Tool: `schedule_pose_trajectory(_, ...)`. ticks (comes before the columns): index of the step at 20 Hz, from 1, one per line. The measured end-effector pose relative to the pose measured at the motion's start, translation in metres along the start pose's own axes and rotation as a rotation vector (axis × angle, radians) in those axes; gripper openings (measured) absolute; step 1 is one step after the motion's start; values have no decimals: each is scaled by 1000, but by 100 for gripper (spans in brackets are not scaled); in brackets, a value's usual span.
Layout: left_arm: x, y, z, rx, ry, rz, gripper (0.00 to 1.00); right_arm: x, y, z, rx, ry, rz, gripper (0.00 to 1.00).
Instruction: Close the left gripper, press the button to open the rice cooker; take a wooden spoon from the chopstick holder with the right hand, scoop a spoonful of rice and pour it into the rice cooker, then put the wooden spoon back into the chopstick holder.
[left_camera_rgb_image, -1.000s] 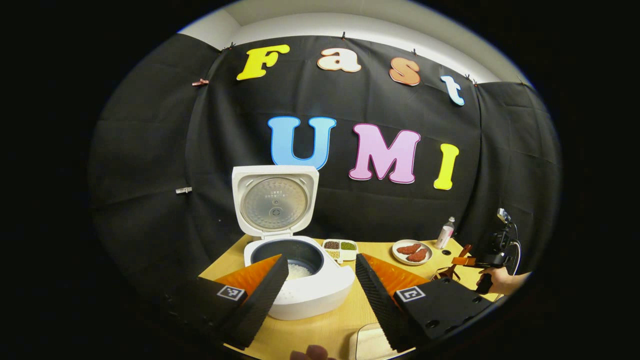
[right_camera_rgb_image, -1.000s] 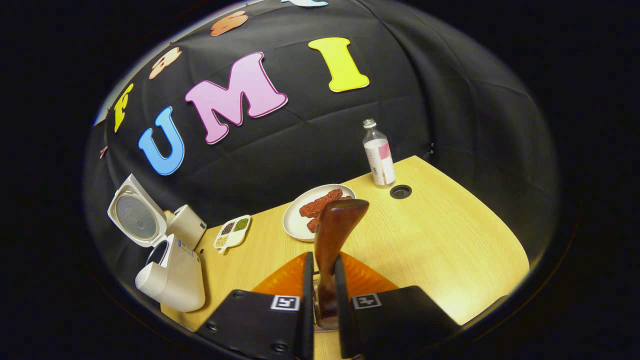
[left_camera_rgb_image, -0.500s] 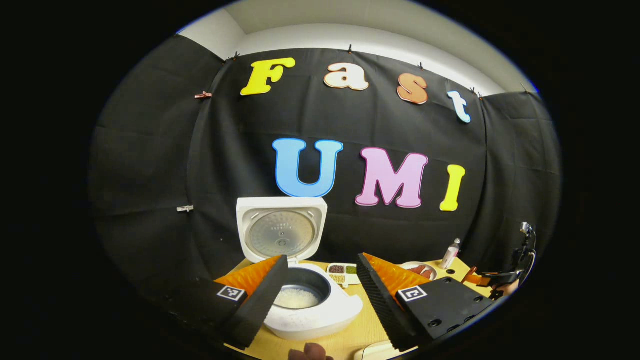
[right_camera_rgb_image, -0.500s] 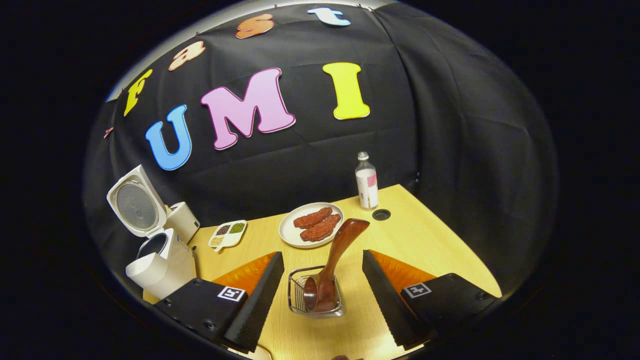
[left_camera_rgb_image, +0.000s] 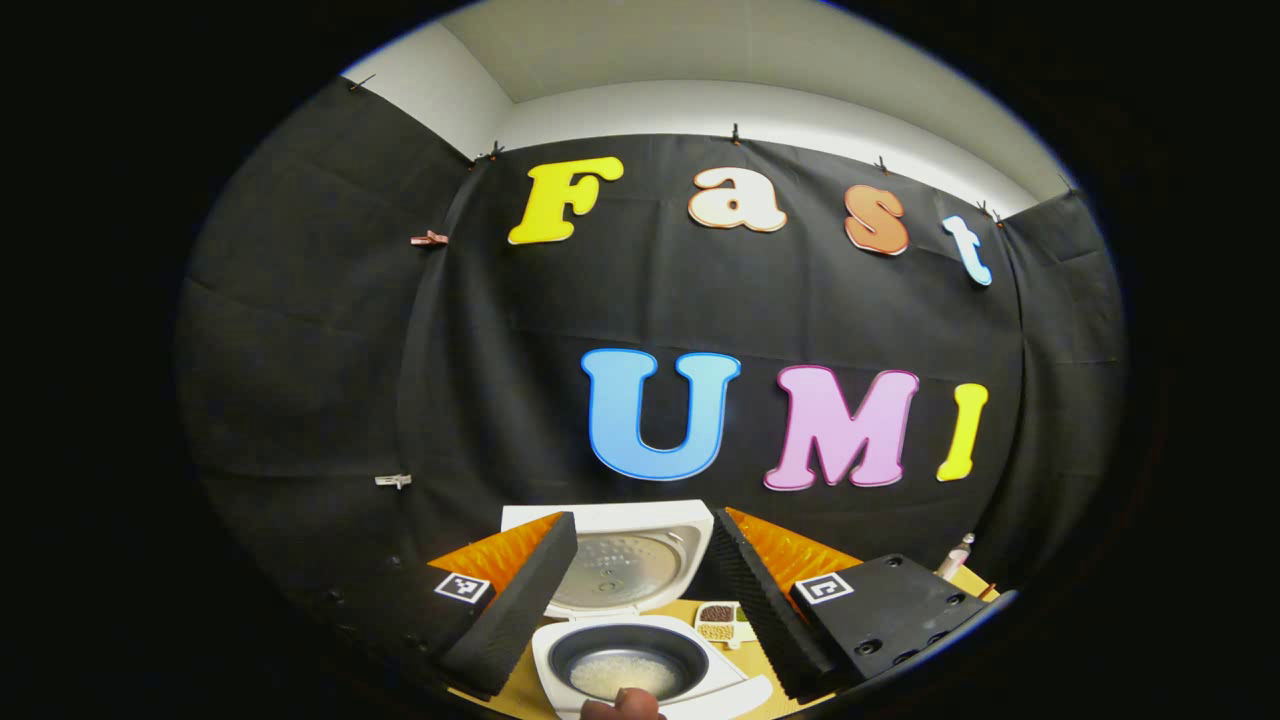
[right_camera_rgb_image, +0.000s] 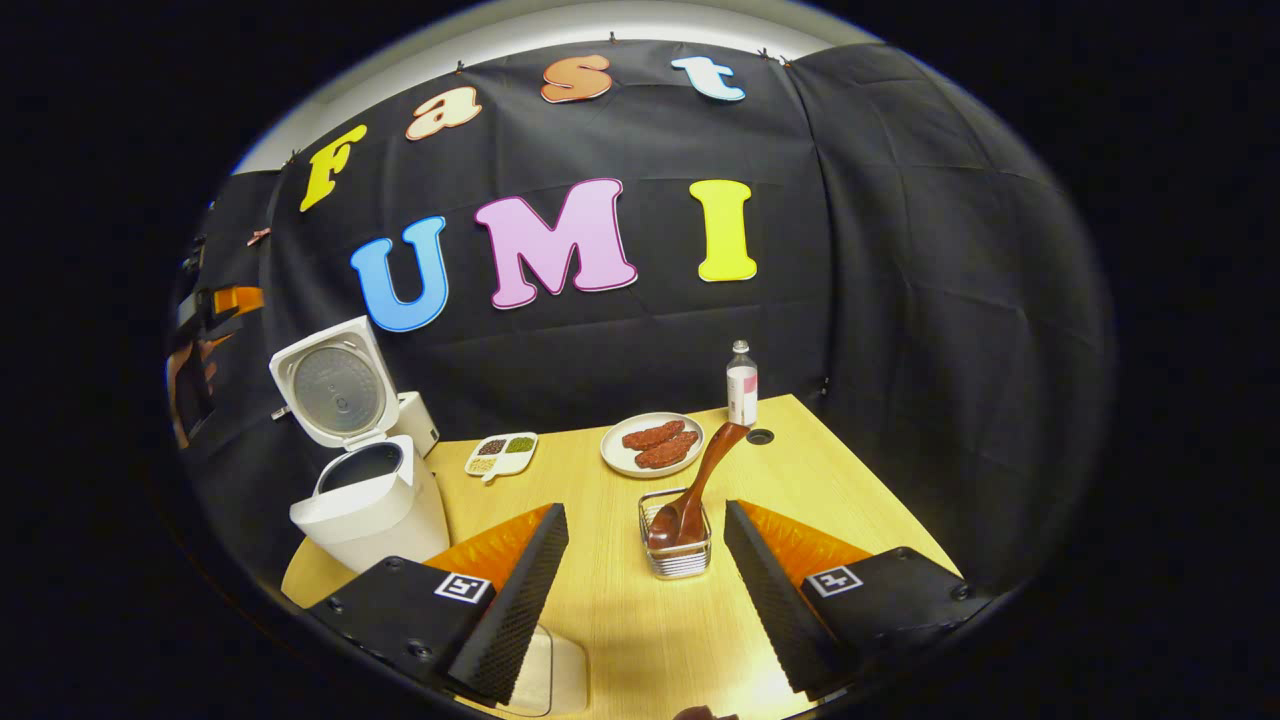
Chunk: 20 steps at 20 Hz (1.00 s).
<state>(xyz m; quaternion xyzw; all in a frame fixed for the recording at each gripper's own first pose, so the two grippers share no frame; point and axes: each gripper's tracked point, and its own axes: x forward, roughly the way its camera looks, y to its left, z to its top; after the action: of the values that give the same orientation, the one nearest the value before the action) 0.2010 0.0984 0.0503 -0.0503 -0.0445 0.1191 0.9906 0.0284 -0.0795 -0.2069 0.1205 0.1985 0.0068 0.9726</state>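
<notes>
Above table (right_camera_rgb_image: 850, 480), right gripper (right_camera_rgb_image: 645, 590) gapes, level.

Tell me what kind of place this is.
Probably a staged kitchen set in a recording booth: a wooden table backed by black cloth, holding an open rice cooker, a plate of food and a wire chopstick holder.

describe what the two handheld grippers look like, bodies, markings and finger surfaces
Both match: the left gripper and the right gripper each have two wedge-shaped fingers with finely ribbed inner faces, ridged orange pieces behind them, and flat black bolted plates, each bearing a small square black-and-white marker.
</notes>
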Motion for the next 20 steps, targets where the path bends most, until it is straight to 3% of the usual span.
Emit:
schedule_pose_trajectory(8, 96, 6, -7, 103, -32, 16, 94, -65, 41, -17, -84, 32, 26, 98)
schedule_pose_trajectory(17, 171, 29, -48, 181, 106, 102, 93, -102, 74, -39, -178, 107, 165, 98)
schedule_pose_trajectory(20, 190, 31, -64, 192, 169, 127, 93, -106, 68, -41, -171, 120, 169, 99)
